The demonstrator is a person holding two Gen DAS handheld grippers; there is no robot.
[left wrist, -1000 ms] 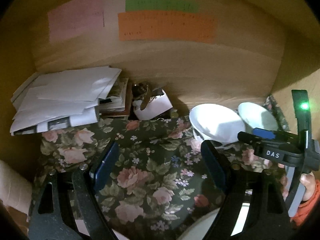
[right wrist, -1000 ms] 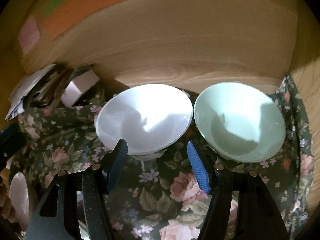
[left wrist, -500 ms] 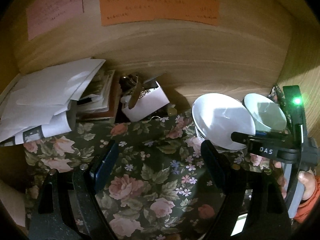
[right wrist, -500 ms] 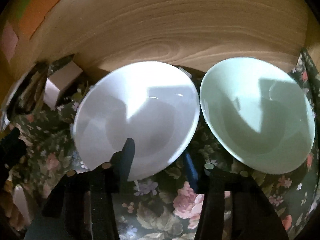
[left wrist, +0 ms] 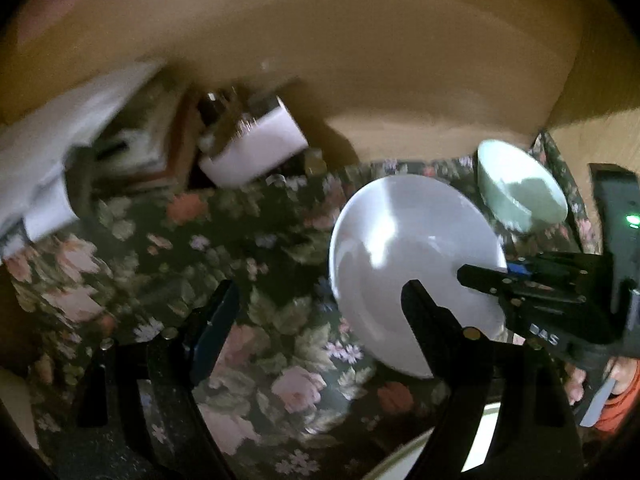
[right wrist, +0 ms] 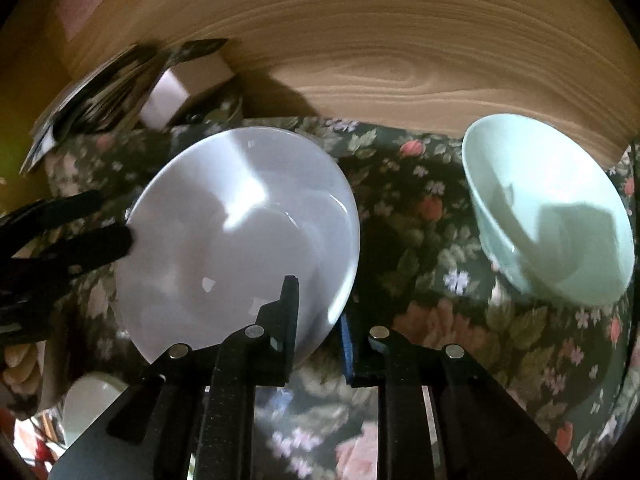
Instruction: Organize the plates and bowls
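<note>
A white bowl (right wrist: 240, 232) hangs tilted over the floral cloth (right wrist: 420, 240), and my right gripper (right wrist: 318, 312) is shut on its near right rim, one finger inside and the blue pad outside. A pale green bowl (right wrist: 548, 208) stands on the cloth to its right, well apart. In the left wrist view the white bowl (left wrist: 400, 248) is at the right with my right gripper (left wrist: 480, 276) clamped on its edge, and the green bowl (left wrist: 520, 192) lies behind. My left gripper (left wrist: 320, 292) is open above the cloth, its right finger in front of the bowl's lower edge.
A wooden back wall (right wrist: 400, 40) with coloured notes closes the space. A heap of papers (left wrist: 60, 160) and a small white box (left wrist: 256, 148) sit at the back left. A white plate edge (left wrist: 400, 456) shows near the bottom. A person's hand (left wrist: 616, 376) holds the right gripper.
My right gripper closed on the white bowl's rim and the bowl tipped and moved left, away from the green bowl. My left gripper dipped toward the cloth, and the white bowl now looms larger in its view.
</note>
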